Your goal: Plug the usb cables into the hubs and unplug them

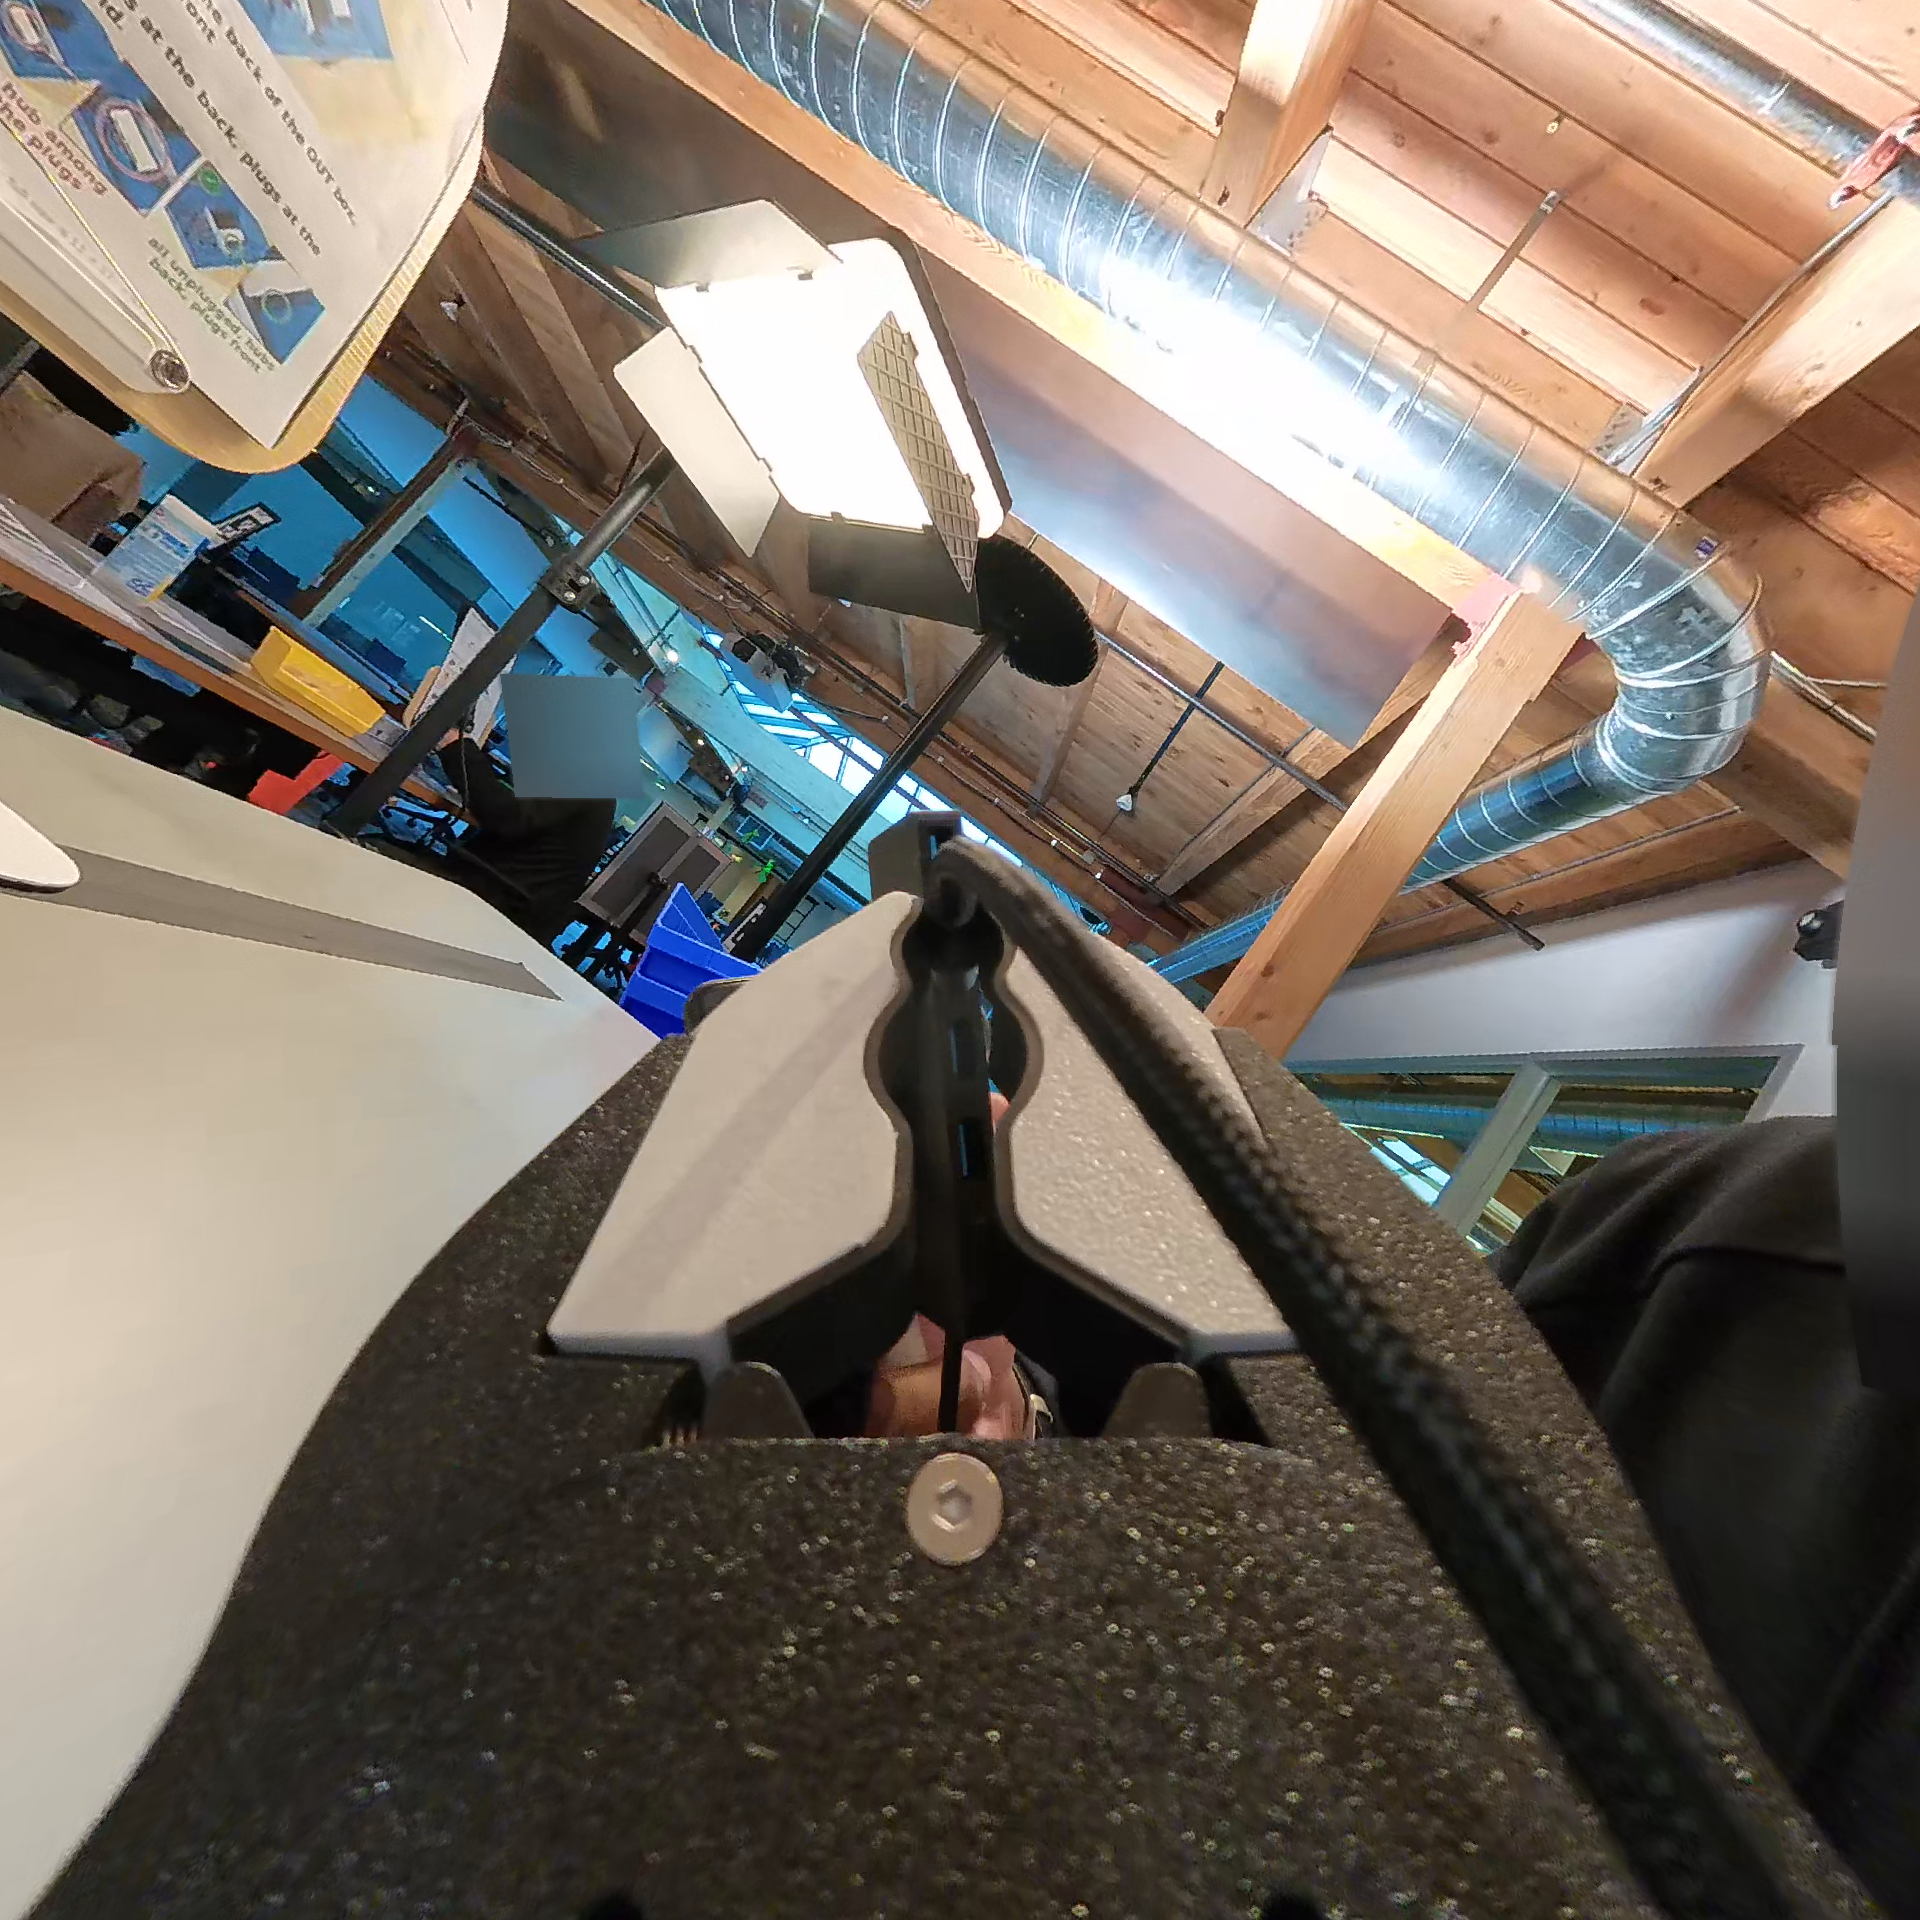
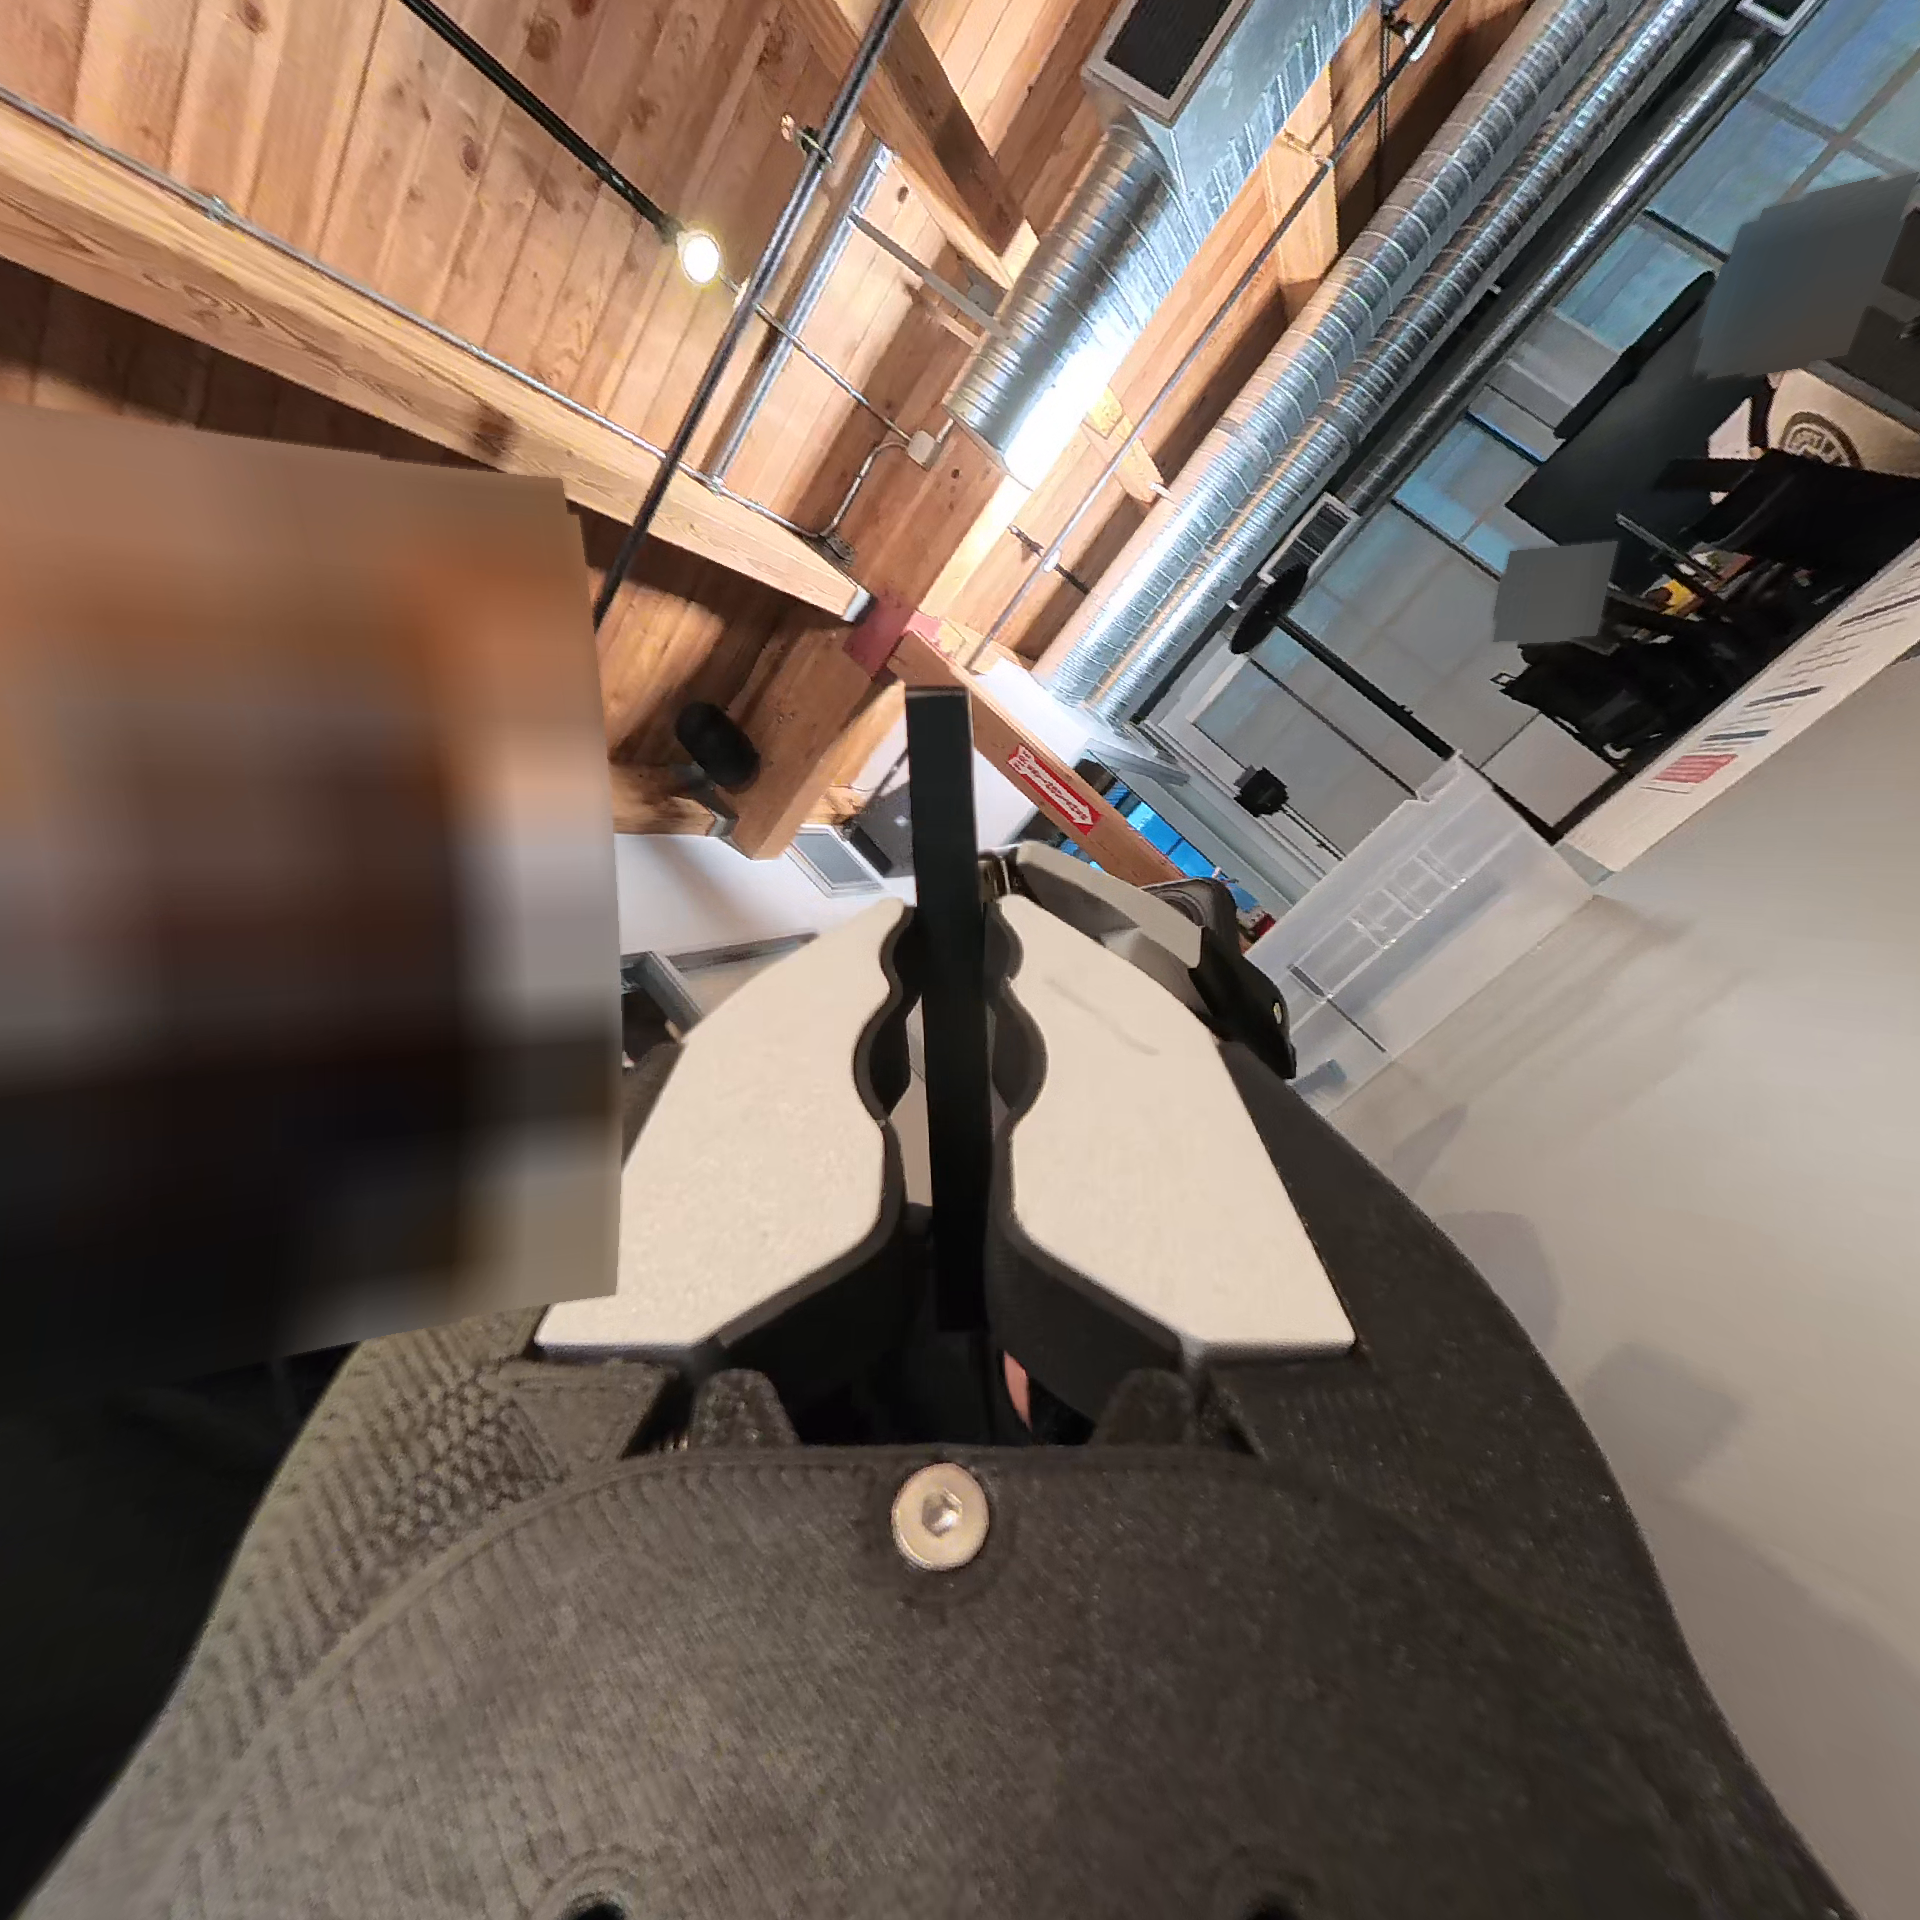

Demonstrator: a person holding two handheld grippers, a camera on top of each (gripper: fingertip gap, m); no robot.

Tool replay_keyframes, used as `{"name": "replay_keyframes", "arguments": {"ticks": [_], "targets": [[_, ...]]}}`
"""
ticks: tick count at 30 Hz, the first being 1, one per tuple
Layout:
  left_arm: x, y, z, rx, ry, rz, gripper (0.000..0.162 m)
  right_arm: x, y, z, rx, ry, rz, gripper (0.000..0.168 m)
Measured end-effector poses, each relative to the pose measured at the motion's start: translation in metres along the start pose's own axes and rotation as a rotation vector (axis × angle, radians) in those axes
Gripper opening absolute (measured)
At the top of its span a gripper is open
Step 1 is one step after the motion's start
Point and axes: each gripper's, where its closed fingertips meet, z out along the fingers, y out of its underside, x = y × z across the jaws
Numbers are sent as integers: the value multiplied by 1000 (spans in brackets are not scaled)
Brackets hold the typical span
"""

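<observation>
My right gripper (image 2: 948, 935) points up toward the ceiling. Its two grey fingers (image 2: 769, 1122) are closed on a thin black hub (image 2: 943, 935), seen edge-on, standing upright between them and reaching past their tips. Just beyond the right finger I see part of the other gripper (image 2: 1195, 935), close by. Wood beams (image 2: 416, 353) and silver ducts (image 2: 1299, 395) overhead. A clear bin (image 2: 1423, 894) sits on the white table (image 2: 1714, 1143) at right. Windows (image 2: 1507, 499) behind.

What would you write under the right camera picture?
Right hand-held gripper shut on a flat black hub, pointed up at the wooden ceiling.
</observation>
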Motion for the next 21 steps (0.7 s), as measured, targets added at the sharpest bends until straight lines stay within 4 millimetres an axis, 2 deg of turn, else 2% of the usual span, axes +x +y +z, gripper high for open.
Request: {"name": "replay_keyframes", "arguments": {"ticks": [1, 10, 21], "targets": [[0, 0, 0, 1, -3, -1, 9, 1, 1, 1, -5, 11, -14, 10], [-3, -3, -2, 7, -31, 13, 9, 6, 4, 4, -13, 120, -143, 10], [-6, -1, -3, 17, -48, 14, 9, 7, 3, 4, -6, 136, -154, 10]]}}
